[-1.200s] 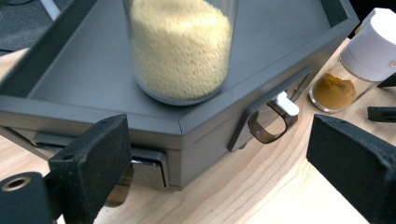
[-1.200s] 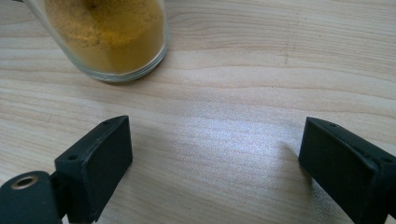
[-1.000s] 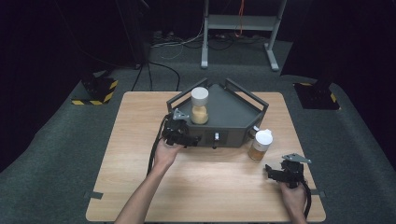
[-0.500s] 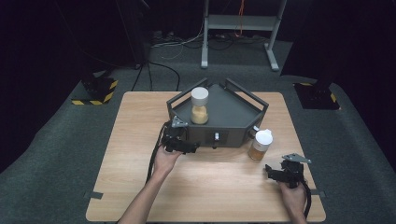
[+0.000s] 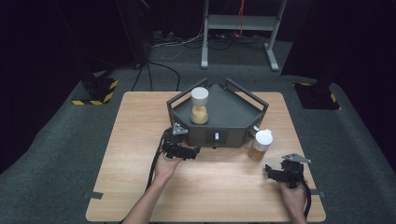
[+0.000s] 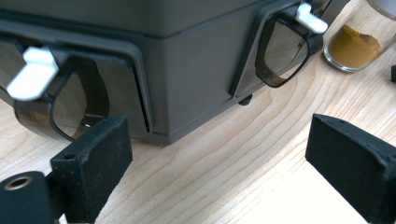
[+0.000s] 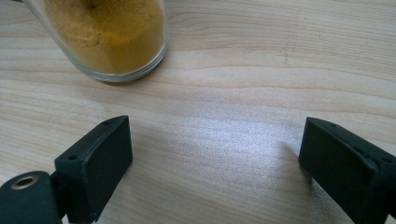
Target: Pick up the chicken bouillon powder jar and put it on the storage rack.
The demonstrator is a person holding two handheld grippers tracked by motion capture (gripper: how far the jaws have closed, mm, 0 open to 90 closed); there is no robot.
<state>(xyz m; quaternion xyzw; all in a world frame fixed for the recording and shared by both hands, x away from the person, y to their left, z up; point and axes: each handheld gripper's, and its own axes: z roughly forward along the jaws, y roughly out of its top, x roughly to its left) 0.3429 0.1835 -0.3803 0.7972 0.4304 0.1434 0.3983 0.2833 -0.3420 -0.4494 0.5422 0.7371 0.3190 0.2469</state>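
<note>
Nearby, both tools unclenched, grey rack ahead, spice jar beside it

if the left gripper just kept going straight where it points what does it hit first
Most likely the front wall of the dark grey angular tray. The left gripper is open, with only bare wooden table before that wall. How far off the wall is, I can't tell.

A wooden table stands on dark grey carpet in a dim room with black surroundings. Beyond it stands a grey metal stand, with cables on the floor. Yellow-and-black striped blocks lie at the left and right.
</note>
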